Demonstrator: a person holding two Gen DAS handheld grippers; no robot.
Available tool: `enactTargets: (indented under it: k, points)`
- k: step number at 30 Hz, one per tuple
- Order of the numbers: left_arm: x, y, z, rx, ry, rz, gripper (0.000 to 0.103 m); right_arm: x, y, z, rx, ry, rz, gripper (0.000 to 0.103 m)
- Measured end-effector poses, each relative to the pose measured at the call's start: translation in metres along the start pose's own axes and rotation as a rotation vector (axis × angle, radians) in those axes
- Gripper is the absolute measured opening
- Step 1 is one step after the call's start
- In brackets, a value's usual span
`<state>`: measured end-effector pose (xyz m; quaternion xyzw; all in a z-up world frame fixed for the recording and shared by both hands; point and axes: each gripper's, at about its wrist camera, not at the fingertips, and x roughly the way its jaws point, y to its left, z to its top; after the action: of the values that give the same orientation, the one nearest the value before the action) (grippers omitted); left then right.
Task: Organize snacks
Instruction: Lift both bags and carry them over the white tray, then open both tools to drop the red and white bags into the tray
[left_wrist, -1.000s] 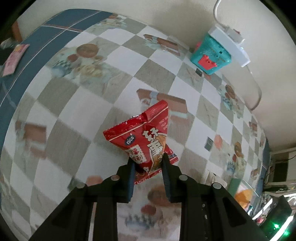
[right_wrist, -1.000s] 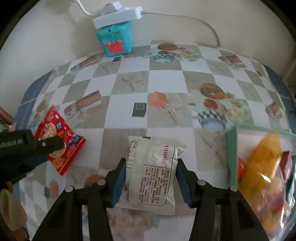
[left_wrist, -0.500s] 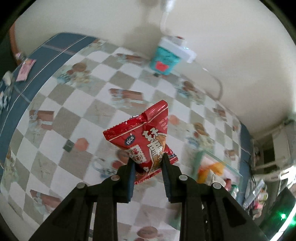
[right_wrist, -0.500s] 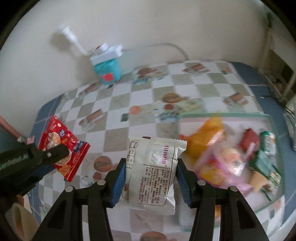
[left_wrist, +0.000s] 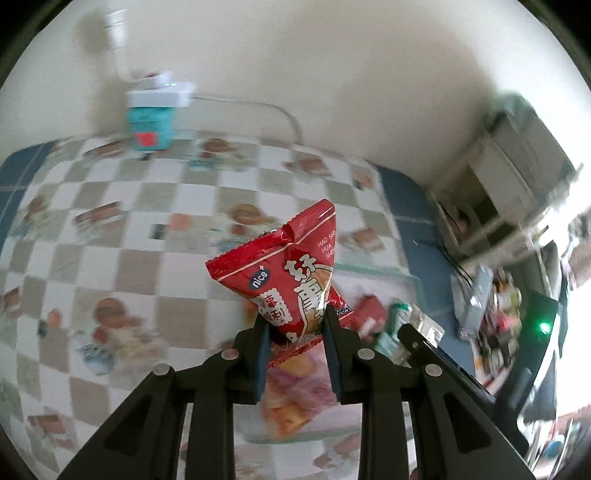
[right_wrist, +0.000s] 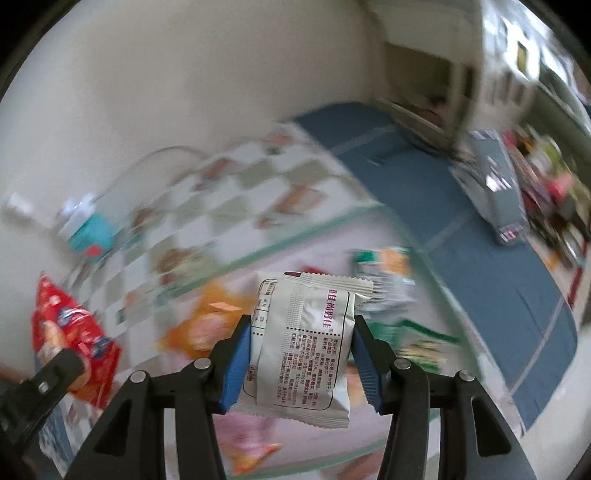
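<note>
Checkered cloth covers the desk. Left gripper pinches the red snack bag by its lower edge above the clear bin; right gripper squeezes the white packet across its middle. Both look light, soft, slippery.

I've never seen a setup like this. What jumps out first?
A bright red snack bag sits pinched in the left tool, dead centre of its view. The right tool clamps a silvery white packet above a clear bin heaped with colourful snacks.
</note>
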<state>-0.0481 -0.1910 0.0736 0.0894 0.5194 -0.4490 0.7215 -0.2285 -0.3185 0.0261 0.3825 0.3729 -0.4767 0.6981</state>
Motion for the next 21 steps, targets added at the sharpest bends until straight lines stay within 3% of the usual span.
enactTargets:
  k: [5,13,14,17,21]
  points:
    - [0.026,-0.033,-0.006,0.069,0.064,-0.007,0.028,0.015,-0.035,0.006,0.072,0.044,-0.024,0.055]
    - [0.049,-0.045,-0.014,0.088,0.118,0.001,0.029,0.031,-0.031,-0.002,0.056,0.098,0.002,0.056]
    - [0.05,-0.045,-0.014,0.086,0.124,-0.001,0.03,0.032,-0.031,-0.003,0.053,0.103,0.003,0.056]
    - [0.046,-0.04,-0.014,0.068,0.118,-0.012,0.058,0.035,-0.029,-0.005,0.052,0.117,0.005,0.057]
    - [0.034,-0.026,-0.012,0.034,0.089,0.007,0.059,0.037,-0.025,-0.007,0.044,0.125,0.009,0.064]
